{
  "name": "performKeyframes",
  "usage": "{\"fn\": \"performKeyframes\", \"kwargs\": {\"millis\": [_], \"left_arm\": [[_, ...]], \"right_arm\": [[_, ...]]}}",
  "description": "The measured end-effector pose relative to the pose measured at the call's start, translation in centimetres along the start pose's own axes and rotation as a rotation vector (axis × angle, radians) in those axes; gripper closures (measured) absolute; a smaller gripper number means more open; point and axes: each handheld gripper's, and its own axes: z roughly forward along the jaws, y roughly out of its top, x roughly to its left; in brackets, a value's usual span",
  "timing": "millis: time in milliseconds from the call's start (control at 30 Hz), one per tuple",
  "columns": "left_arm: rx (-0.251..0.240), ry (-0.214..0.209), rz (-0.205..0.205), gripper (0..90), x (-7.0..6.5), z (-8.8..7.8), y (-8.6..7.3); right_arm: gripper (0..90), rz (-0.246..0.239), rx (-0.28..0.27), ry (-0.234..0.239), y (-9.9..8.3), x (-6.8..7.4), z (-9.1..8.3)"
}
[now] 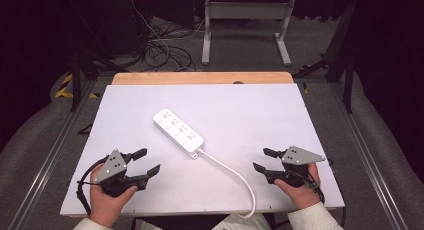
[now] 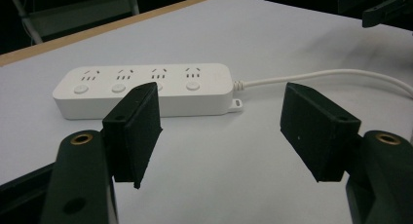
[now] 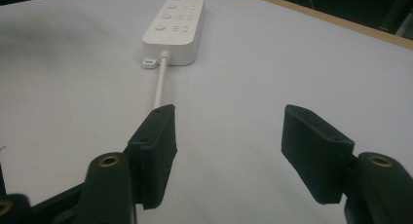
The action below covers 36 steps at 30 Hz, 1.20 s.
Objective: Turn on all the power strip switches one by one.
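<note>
A white power strip (image 1: 178, 130) with several sockets and buttons lies slantwise in the middle of the white table top (image 1: 240, 105). Its white cable (image 1: 235, 173) curves toward the near edge and drops over it. My left gripper (image 1: 148, 161) rests at the near left, held in a hand, jaws open and empty, pointing toward the strip (image 2: 146, 87). My right gripper (image 1: 264, 159) sits at the near right, open and empty, pointing left toward the cable (image 3: 159, 85) and strip (image 3: 176, 27). In the left gripper view the right gripper (image 2: 384, 9) appears far off.
A wooden strip (image 1: 200, 78) borders the table's far edge. Beyond it on the floor stand a white table frame (image 1: 245, 25) and tangled cables (image 1: 160, 50). Metal rails (image 1: 50, 155) run along both sides of the table.
</note>
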Motion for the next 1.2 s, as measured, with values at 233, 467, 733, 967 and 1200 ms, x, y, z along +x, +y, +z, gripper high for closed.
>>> {"fn": "performKeyframes", "kwargs": {"millis": [233,467,733,967,1200], "left_arm": [[-0.006,0.008,0.000,31.0,0.1,0.0,0.1],[0.002,0.006,0.014,31.5,0.0,-0.1,0.4],[0.022,-0.024,0.013,34.7,-0.1,0.2,1.7],[0.045,-0.047,0.021,36.6,-0.2,1.1,2.9],[0.066,-0.068,0.047,39.1,-0.5,2.2,3.9]], "right_arm": [[38.4,0.001,-0.007,-0.002,0.0,-0.1,-0.1],[38.5,0.006,-0.013,-0.008,0.0,-0.1,-0.1],[38.6,0.010,-0.010,-0.014,0.0,-0.2,-0.1],[38.6,0.011,-0.005,-0.013,-0.1,-0.2,-0.1],[38.5,0.012,-0.003,-0.014,-0.1,-0.3,-0.1]]}}
